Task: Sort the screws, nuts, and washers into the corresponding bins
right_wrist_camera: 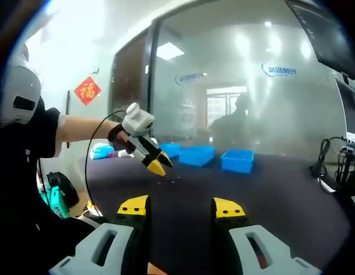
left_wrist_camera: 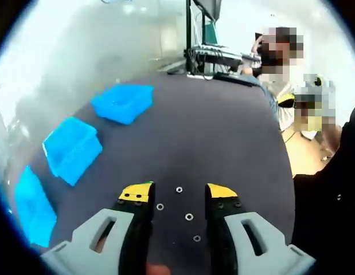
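Observation:
In the left gripper view my left gripper point(left_wrist_camera: 179, 192) is open above the dark table point(left_wrist_camera: 211, 132), its yellow-tipped jaws straddling several small washers and nuts point(left_wrist_camera: 188, 216). Three blue bins line the table's left side: a far one point(left_wrist_camera: 123, 102), a middle one point(left_wrist_camera: 71, 149) and a near one point(left_wrist_camera: 32, 206). In the right gripper view my right gripper point(right_wrist_camera: 181, 207) is open with nothing between its jaws, held over the near part of the table. The left gripper point(right_wrist_camera: 157, 162) shows there too, pointing down at the small parts point(right_wrist_camera: 167, 181), with the blue bins point(right_wrist_camera: 237, 160) behind it.
A person sits at the table's far right corner point(left_wrist_camera: 274, 63) beside a monitor stand and cables point(left_wrist_camera: 206, 54). A glass wall point(right_wrist_camera: 240, 86) runs behind the bins. More cables and equipment sit on the right edge point(right_wrist_camera: 340, 166). A person's arm point(right_wrist_camera: 80, 129) holds the left gripper.

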`<state>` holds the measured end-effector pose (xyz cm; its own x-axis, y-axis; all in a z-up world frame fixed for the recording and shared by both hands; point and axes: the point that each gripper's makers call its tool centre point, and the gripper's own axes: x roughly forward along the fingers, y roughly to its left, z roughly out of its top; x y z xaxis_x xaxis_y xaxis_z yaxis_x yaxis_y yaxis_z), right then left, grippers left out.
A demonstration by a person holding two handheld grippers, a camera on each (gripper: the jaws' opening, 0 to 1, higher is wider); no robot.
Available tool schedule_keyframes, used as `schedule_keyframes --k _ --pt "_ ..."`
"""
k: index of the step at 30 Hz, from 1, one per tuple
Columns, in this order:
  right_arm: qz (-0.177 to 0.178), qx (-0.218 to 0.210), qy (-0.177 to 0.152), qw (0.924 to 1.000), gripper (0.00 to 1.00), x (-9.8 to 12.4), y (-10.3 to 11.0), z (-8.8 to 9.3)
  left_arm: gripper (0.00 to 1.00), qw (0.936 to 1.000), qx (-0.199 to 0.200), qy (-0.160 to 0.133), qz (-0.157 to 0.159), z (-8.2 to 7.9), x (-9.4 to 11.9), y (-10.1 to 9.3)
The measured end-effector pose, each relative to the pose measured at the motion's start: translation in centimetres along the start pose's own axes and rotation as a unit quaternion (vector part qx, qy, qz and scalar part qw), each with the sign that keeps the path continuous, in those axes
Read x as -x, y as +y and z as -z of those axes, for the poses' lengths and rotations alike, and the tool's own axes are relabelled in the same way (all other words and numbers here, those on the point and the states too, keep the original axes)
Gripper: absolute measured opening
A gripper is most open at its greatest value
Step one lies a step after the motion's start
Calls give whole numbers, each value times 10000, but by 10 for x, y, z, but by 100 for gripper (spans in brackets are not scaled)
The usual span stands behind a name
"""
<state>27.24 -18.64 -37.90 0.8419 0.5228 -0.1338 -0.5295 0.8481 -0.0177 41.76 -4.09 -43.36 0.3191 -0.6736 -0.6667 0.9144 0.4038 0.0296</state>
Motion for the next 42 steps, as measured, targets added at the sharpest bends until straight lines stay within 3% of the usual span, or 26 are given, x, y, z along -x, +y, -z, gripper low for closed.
schedule_keyframes --k 3,12,21,31,38,42 --pt "8 -8 14 10000 38 0 -1 1 30 9997 -168 178 -27 5 -6 3" --pt "14 -37 23 10000 38 -2 -3 3 24 9992 -156 355 13 10 -20 9" --pt "35 -49 18 10000 38 -1 -5 3 18 9990 -162 408 77 16 -26 11" --pt "34 -53 -7 10000 38 -1 -5 2 6 9989 105 407 185 18 -26 7" --pt "42 -49 -26 10000 38 0 -4 0 6 9989 211 361 190 18 -25 4" --pt "50 -42 -32 10000 38 1 -4 0 6 9992 316 167 194 15 -21 -2"
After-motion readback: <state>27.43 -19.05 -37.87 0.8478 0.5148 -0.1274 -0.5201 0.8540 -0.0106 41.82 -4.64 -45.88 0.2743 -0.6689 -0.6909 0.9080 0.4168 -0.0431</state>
